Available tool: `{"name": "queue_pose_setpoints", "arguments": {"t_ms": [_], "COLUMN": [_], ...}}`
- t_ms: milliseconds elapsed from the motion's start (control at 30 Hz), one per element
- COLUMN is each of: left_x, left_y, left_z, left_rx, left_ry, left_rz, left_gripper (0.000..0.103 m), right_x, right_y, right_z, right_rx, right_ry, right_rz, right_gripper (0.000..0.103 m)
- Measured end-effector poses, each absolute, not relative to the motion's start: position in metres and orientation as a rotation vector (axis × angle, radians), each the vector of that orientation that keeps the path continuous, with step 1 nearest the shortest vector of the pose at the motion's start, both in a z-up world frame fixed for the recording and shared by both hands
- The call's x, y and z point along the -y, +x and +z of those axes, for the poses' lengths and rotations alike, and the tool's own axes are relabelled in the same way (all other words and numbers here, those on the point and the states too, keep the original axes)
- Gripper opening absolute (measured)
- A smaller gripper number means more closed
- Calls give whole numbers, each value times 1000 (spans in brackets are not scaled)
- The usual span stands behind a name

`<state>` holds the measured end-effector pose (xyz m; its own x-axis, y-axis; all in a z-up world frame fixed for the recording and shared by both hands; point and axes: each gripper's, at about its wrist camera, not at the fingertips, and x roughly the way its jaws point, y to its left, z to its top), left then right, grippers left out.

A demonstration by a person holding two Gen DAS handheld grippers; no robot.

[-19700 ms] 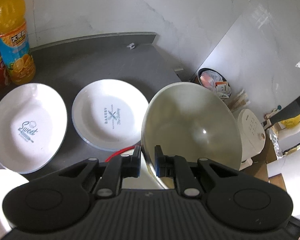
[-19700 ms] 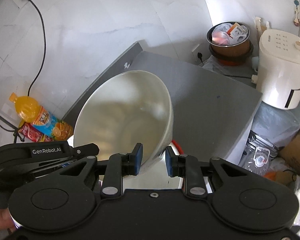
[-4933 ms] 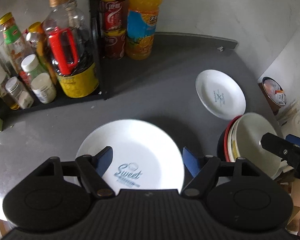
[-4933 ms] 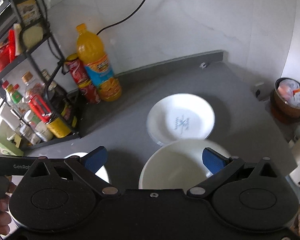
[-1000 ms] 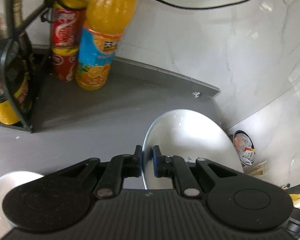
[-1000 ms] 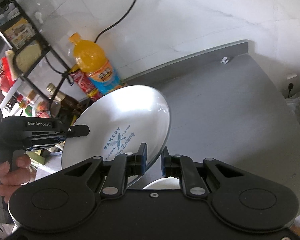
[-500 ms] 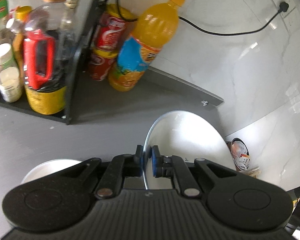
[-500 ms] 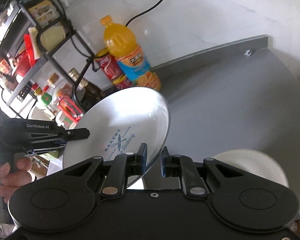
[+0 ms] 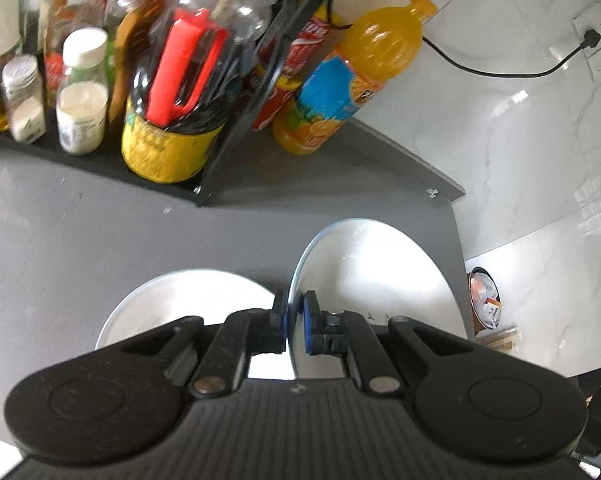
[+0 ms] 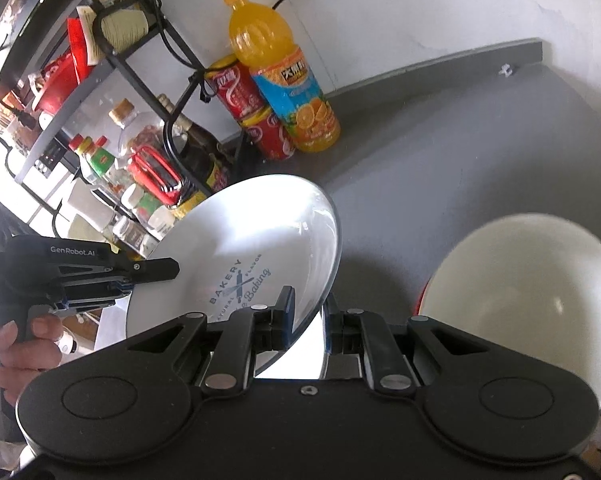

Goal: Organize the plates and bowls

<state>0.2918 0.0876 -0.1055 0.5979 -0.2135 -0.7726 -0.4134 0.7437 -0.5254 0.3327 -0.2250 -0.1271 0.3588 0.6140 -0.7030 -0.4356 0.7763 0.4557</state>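
A white "Bakery" plate [image 10: 252, 248] is held tilted above the grey counter [image 10: 440, 160], and both grippers are shut on its rim. My right gripper [image 10: 310, 322] clamps its near edge. My left gripper [image 10: 140, 276] clamps its left edge; in the left wrist view [image 9: 295, 320] the plate [image 9: 376, 272] stands edge-on. A second white plate [image 9: 188, 300] lies flat on the counter below the left gripper. A stack of bowls, cream on top [image 10: 528, 288], sits at the right.
A black rack [image 9: 100, 152] with several bottles and jars stands at the back left. An orange juice bottle [image 10: 284, 76] and red cans [image 10: 252, 112] stand by the wall. The counter's right edge [image 9: 458, 264] drops off to the floor.
Both grippers have carried the Bakery plate to the left, toward the rack. The flat plate has come further into view below it, and the bowl stack now shows at the right.
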Motion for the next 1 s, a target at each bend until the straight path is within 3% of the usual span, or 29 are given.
{"name": "queue_pose_setpoints", "arguments": {"t_ms": [1000], "left_x": [-90], "left_y": [247], "left_z": [-174], "left_rx": [-1093], "left_ry": [-639], "left_rz": [136], "left_gripper": [10], "right_x": [188], "right_y": [286], "right_z": [-165], "right_rx": [-1076], "right_ry": [2], "right_rz": [624], "right_gripper": [13]}}
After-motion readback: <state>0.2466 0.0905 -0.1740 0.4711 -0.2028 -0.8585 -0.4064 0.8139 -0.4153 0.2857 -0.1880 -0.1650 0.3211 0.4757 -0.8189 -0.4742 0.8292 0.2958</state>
